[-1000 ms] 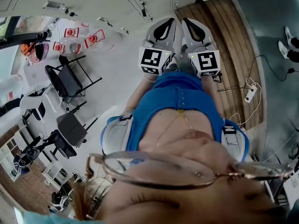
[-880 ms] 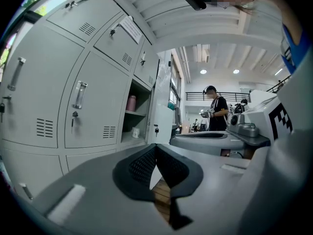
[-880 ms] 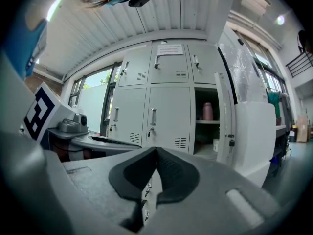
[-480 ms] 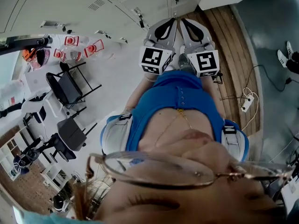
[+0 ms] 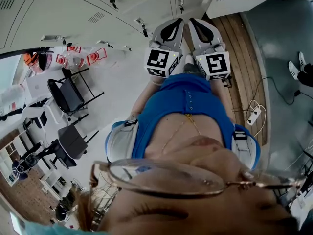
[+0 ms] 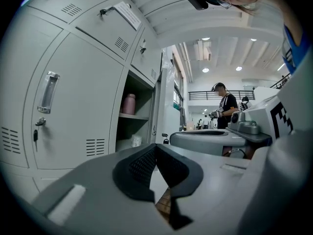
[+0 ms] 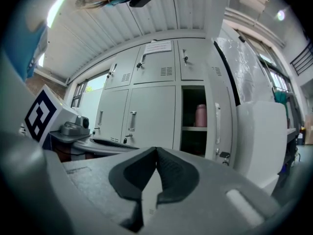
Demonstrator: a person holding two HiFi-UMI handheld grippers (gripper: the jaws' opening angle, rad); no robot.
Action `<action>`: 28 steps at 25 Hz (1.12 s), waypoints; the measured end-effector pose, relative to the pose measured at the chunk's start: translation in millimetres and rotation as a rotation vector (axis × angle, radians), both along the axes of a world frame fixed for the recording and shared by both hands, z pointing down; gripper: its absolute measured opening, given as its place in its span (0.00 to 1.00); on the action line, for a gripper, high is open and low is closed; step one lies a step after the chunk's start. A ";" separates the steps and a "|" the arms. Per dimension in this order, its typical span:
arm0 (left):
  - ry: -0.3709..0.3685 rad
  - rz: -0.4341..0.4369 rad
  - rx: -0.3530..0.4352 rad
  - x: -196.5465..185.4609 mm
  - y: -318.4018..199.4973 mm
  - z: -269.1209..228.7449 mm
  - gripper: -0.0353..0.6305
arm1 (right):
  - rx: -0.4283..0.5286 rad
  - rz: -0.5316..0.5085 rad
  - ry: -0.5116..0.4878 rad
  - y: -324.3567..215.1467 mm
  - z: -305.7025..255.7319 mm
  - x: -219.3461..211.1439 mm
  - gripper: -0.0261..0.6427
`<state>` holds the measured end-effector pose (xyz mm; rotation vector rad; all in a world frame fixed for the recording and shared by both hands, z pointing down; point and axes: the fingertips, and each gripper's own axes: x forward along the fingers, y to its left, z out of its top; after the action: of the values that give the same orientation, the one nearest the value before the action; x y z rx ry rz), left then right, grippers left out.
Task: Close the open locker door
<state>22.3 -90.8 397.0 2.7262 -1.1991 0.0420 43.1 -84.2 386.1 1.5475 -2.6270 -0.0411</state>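
A bank of grey lockers (image 5: 112,6) fills the top of the head view. One compartment (image 7: 194,124) stands open, with a pink bottle (image 7: 200,115) on its shelf. Its door (image 7: 226,121) is swung out to the right of the opening. The left gripper view shows the same opening (image 6: 133,124), the bottle (image 6: 129,104) and the door's edge (image 6: 159,106). My left gripper (image 5: 176,22) and right gripper (image 5: 193,22) are held side by side in front of my body, pointing at the lockers from a distance. The left gripper (image 6: 155,148) and right gripper (image 7: 156,151) are both shut and empty.
A wooden platform (image 5: 244,48) runs along the floor at right, with a power strip (image 5: 251,113) and cables beside it. Folding chairs (image 5: 68,92) stand at left. A person (image 6: 226,106) stands far off in the left gripper view. Closed locker doors (image 7: 146,116) flank the open one.
The head view has shifted, so more of the lockers shows at the top. Both grippers stay together and shut, a little nearer the lockers.
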 end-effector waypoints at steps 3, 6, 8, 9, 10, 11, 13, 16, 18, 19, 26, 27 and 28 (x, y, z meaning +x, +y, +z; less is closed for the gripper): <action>0.000 -0.007 0.001 11.5 -11.3 -1.8 0.05 | 0.005 0.006 -0.007 -11.1 -3.7 16.4 0.04; 0.003 -0.012 0.004 23.9 -21.2 -2.5 0.05 | 0.020 0.007 -0.012 -22.7 -8.4 32.6 0.04; 0.005 -0.016 0.009 31.8 -27.3 -3.7 0.05 | 0.027 0.007 -0.016 -29.4 -11.0 43.7 0.04; 0.005 -0.019 0.010 35.6 -30.0 -4.0 0.05 | 0.027 0.007 -0.018 -32.2 -12.0 49.3 0.04; 0.006 -0.022 0.010 39.3 -32.7 -4.0 0.05 | 0.029 0.008 -0.020 -35.2 -12.8 54.6 0.04; 0.006 -0.026 0.010 42.8 -35.6 -4.1 0.05 | 0.031 0.008 -0.020 -38.4 -13.7 59.5 0.04; 0.009 -0.035 0.012 49.4 -41.5 -4.8 0.05 | 0.036 0.005 -0.019 -45.1 -15.5 68.1 0.04; 0.015 -0.054 0.024 57.5 -49.2 -6.0 0.05 | 0.045 -0.010 -0.016 -52.5 -17.5 77.6 0.04; 0.016 -0.067 0.022 61.0 -52.7 -3.7 0.05 | 0.049 -0.020 -0.016 -55.6 -17.5 82.1 0.04; 0.017 -0.071 0.017 62.5 -53.9 -2.0 0.05 | 0.049 -0.024 -0.019 -57.3 -17.6 84.5 0.04; 0.008 -0.075 -0.022 64.2 -62.4 12.9 0.05 | 0.047 -0.070 -0.036 -74.2 -25.3 102.7 0.04; 0.007 -0.073 -0.025 63.7 -65.1 13.9 0.05 | 0.048 -0.083 -0.029 -76.8 -26.4 103.5 0.04; 0.005 -0.070 -0.026 63.0 -67.5 14.4 0.05 | 0.050 -0.092 -0.026 -79.0 -27.6 104.2 0.04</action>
<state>85.3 -158.2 411.5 2.6579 -1.2821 0.0416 147.3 -163.3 358.5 1.4505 -2.7358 -0.0951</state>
